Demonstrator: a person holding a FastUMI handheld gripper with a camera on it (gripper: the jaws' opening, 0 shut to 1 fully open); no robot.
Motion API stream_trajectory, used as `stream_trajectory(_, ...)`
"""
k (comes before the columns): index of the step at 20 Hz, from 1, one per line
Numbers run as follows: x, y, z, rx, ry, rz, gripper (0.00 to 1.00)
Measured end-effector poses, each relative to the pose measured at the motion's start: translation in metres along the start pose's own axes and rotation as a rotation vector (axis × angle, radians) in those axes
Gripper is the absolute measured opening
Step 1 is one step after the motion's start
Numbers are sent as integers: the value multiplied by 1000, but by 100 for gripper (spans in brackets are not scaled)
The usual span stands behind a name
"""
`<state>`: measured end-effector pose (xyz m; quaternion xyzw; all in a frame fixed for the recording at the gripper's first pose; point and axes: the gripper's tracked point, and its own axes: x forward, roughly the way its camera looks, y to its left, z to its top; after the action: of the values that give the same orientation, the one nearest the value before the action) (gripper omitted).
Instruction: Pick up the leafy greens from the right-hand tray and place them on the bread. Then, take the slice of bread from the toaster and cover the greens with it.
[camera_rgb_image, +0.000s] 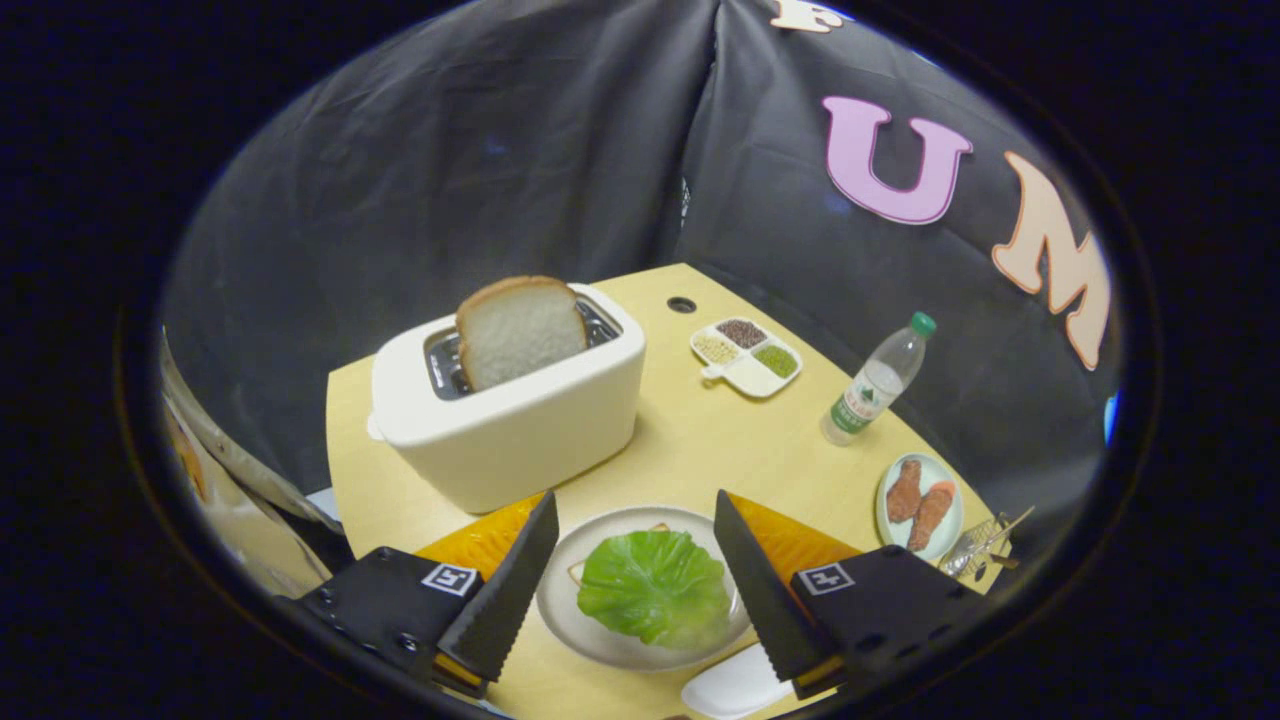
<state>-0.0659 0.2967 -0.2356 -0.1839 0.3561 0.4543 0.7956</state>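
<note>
A green leaf (655, 587) lies on a slice of bread whose corners peek out beneath it, on a round grey plate (570, 625) between my fingers. My gripper (635, 515) stands open above the plate, with nothing held. Beyond the fingers, a white toaster (510, 415) stands on the yellow table (700, 450) with one slice of bread (520, 330) sticking upright out of its slot.
An orange mat (480, 540) lies under the plate. A divided white dish of grains (747, 357), a water bottle (875, 385) and a small plate with fried pieces (918, 505) sit to the right. A white tray corner (735, 685) shows near the right finger.
</note>
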Motion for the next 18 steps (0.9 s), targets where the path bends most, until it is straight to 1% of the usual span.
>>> stream_trajectory(4,-1,7,35,-15,-12,-11,100)
stream_trajectory(7,3,18,56,-5,-19,4,100)
stream_trajectory(18,37,79,105,21,-21,116,100)
